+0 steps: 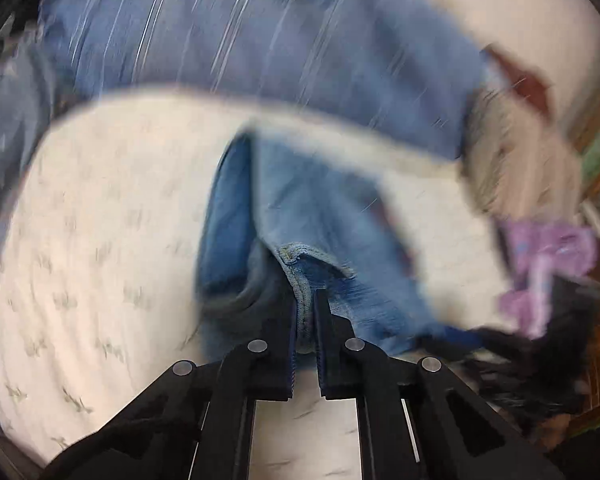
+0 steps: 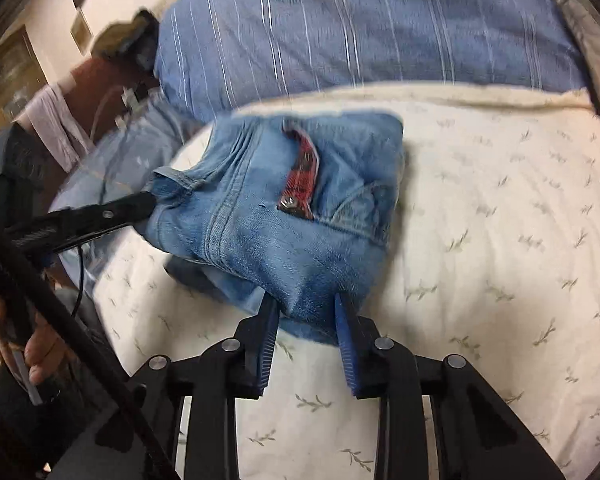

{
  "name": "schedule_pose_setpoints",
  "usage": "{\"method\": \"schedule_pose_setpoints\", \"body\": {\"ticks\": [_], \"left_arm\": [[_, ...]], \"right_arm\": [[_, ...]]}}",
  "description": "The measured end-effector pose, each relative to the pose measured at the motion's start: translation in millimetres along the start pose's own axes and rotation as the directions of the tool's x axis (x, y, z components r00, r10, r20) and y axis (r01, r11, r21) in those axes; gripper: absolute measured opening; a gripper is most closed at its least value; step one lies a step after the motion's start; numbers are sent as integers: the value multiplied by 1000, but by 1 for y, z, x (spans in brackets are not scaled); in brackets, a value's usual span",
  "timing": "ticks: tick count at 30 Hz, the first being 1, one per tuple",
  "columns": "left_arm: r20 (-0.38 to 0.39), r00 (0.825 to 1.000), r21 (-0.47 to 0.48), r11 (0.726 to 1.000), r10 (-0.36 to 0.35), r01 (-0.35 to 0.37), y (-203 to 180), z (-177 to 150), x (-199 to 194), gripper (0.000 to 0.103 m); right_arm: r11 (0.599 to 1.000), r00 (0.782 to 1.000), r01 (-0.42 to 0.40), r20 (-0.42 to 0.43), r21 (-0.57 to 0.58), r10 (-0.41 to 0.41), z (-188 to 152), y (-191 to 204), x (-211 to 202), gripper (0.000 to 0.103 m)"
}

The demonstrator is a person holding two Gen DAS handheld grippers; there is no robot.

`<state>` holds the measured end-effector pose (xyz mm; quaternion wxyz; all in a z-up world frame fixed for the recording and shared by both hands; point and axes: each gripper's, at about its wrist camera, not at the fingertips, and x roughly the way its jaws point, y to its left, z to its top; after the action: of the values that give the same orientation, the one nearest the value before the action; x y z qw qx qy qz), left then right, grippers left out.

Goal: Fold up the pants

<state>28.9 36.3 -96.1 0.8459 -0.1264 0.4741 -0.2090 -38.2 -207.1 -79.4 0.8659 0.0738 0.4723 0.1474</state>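
Your left gripper [image 1: 303,300] clamps the jeans [image 2: 284,208] hem; right gripper [image 2: 307,306] pinches the near fold. Two corners held keeps the fold square on the bed [image 2: 480,240].

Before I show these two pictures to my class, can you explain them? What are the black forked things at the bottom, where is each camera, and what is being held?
There is no robot. A person holds a hand-held gripper in each hand, each with a wide-angle camera looking along its two fingers.

The left picture looks from the left gripper, shut on a hem of the jeans. The right picture looks from the right gripper, with a fold of the same jeans between its fingers; the left gripper shows there too, pinching a hem. The jeans lie on a cream leaf-print bedspread, before a blue striped pillow.
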Motion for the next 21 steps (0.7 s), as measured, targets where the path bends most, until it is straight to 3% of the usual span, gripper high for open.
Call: {"method": "schedule_pose_setpoints", "body": {"ticks": [2, 6, 7, 8, 10, 12, 14, 18, 21], "left_arm": [[-44, 999, -45, 999, 8, -10, 8, -5, 16, 8], [-34, 999, -37, 999, 1, -3, 2, 0, -1, 11], [-27, 999, -56, 998, -17, 15, 4, 1, -8, 11], [-16, 998, -69, 996, -54, 53, 7, 2, -19, 13], [11, 995, -57, 993, -100, 100, 5, 6, -40, 26], [56, 996, -35, 997, -68, 70, 2, 17, -52, 52], [59, 998, -15, 999, -29, 30, -2, 34, -54, 65], [34, 997, -3, 997, 71, -71, -10, 79, -22, 65], [-32, 992, 6, 993, 121, -121, -5, 93, 16, 65]], "right_arm": [[1000, 1000, 18, -14, -20, -18, -1, 3, 5, 29], [999, 1000, -25, -1, -40, 25, 0, 2, -4, 37], [998, 998, -64, 3, -18, 64, 2, -2, -9, 43], [993, 993, -118, 18, 12, 117, 4, -7, -15, 57], [983, 984, -172, 62, 58, 169, 9, -12, -25, 75], [972, 978, -201, 89, 123, 191, 23, -20, -33, 77], [961, 979, -202, 72, 191, 192, 46, -32, -28, 78], [932, 977, -214, 37, 292, 212, 91, -53, 6, 79], [916, 977, -204, 20, 345, 211, 97, -71, 38, 79]]}}
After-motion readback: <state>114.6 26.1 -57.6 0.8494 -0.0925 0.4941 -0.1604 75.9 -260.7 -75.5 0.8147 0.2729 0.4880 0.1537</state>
